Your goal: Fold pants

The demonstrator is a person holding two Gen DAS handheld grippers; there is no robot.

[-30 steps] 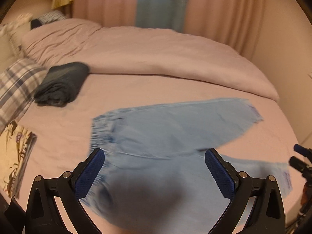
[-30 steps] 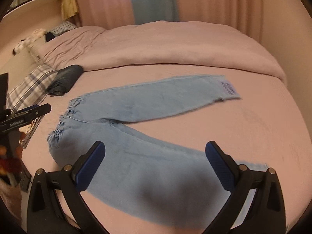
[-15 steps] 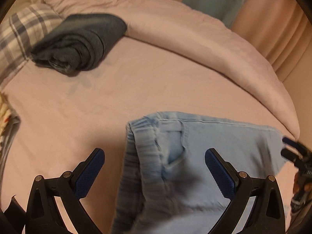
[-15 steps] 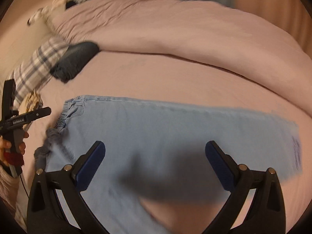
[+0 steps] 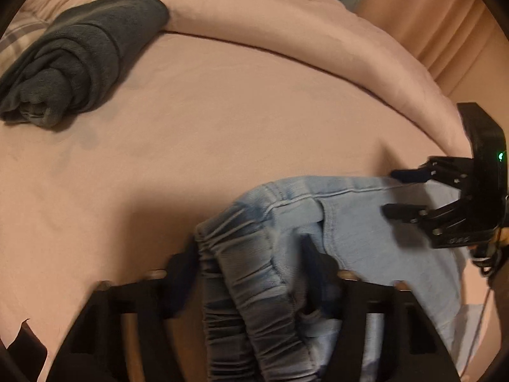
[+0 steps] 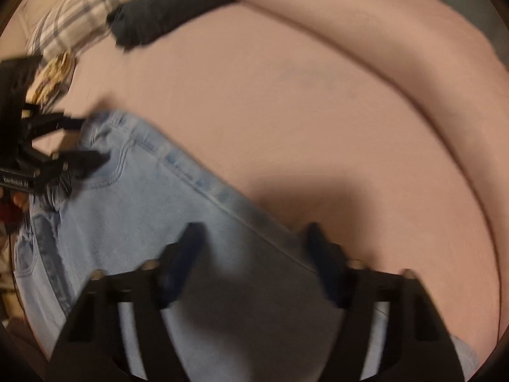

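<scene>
- While I'm bringing both grippers down onto the pants (image 5: pixel 356 222), the left gripper (image 5: pixel 251 254) is straddling the gathered waistband, which is bunching between its two fingers; its jaws are partly open and not yet clamping the cloth.
- I'm holding the right gripper (image 6: pixel 254 248) over the upper leg near the outer seam, jaws likewise partly open, gripping nothing.
- I'm reading the pants as lying flat on the bed (image 5: pixel 222 111) near its front edge, long axis running from the waistband at my left toward the cuffs at my right, so the left gripper is the nearer one to the waist.
- I'm seeing a dark towel (image 5: pixel 79 54) resting well apart, toward the bed's far left corner.
- Compared with half a second ago, I'm working with both pairs of fingers narrower and lower, the waistband now sitting between the left fingers rather than ahead of them.
</scene>
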